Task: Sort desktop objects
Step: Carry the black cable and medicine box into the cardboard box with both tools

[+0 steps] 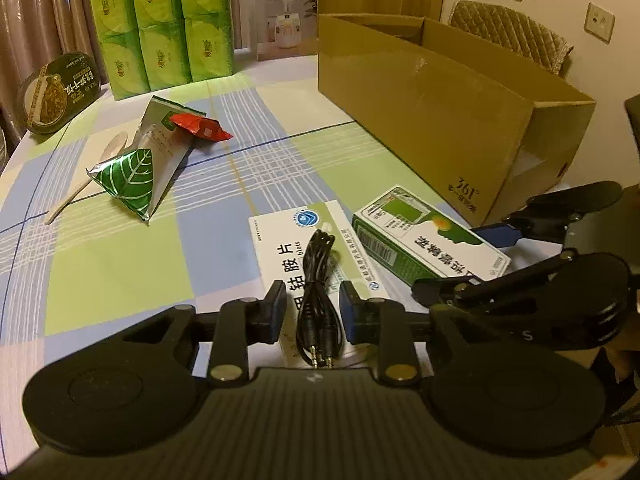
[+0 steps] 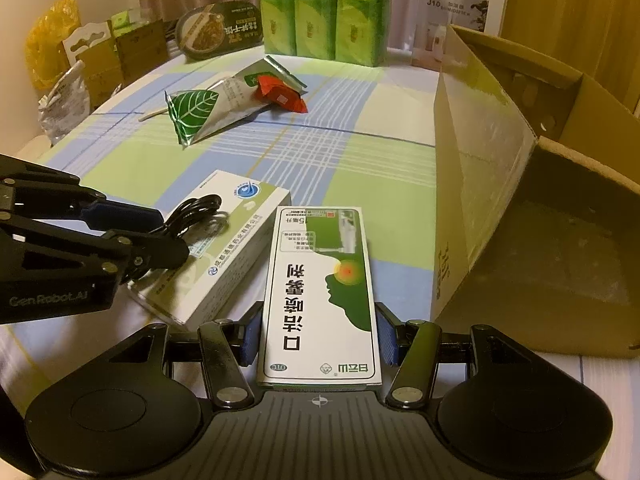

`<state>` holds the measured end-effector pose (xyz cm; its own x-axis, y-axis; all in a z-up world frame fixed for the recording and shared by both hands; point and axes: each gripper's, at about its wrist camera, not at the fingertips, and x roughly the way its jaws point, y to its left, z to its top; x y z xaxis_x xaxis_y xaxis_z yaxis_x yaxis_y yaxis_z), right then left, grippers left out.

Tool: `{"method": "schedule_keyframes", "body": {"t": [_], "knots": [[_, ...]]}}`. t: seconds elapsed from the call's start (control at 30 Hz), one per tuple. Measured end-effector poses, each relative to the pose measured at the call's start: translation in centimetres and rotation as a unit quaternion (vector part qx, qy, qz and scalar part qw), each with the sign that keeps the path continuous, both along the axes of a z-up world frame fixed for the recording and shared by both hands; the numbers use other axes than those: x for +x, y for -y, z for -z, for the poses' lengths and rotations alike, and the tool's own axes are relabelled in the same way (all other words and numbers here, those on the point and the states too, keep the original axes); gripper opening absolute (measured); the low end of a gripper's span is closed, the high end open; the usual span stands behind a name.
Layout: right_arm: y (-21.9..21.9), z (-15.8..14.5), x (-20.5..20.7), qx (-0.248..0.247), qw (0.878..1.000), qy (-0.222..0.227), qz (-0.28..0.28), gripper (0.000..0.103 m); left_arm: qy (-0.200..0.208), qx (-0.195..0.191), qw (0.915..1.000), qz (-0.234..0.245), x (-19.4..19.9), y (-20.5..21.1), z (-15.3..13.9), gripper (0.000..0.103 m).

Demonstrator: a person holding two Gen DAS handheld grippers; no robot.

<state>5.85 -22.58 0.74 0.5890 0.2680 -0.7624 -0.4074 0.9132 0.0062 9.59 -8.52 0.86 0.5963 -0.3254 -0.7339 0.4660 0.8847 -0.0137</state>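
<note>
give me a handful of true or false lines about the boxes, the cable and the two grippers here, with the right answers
1. The black audio cable lies on the white medicine box, between the fingers of the left gripper. True.
2. The right gripper has nothing between its fingers. False: the green and white spray box sits between them, pads against its sides.
3. The big cardboard box is closed with its lid taped. False: its top is open.
4. The red packet rests against the silver pouch, away from both grippers. True.
5. The green tissue packs are stacked inside the cardboard box. False: they stand on the table at its far edge.
</note>
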Motion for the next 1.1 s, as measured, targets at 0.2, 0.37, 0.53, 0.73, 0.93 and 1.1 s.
{"method": "schedule_keyframes", "body": {"t": [0.2,0.37,0.53,0.73,0.93,1.1], "knots": [[0.0,0.0,0.4,0.005,1.0,0.002,0.002,0.053,-0.008,0.007,0.9999,0.011,1.0,0.6,0.1,0.019],[-0.2,-0.2,0.7,0.007,1.0,0.008,0.003,0.053,-0.012,0.006,0.9998,0.016,1.3,0.8,-0.1,0.009],[-0.4,0.0,1.0,-0.001,1.0,0.007,-0.001,0.053,-0.011,-0.003,0.9999,0.003,0.9,0.0,-0.2,0.009],[-0.4,-0.5,0.6,-0.006,1.0,0.017,0.011,0.052,-0.012,-0.012,0.9997,-0.015,0.6,-1.0,-0.6,0.009],[-0.1,-2.7,-0.4,0.002,0.999,0.046,0.016,0.052,0.002,-0.019,0.9996,-0.02,0.2,-1.1,-1.9,0.009],[0.0,-4.8,-1.2,0.012,0.997,0.07,0.016,0.052,0.018,-0.026,0.9993,-0.02,-0.1,-0.7,-3.6,0.009]]}}
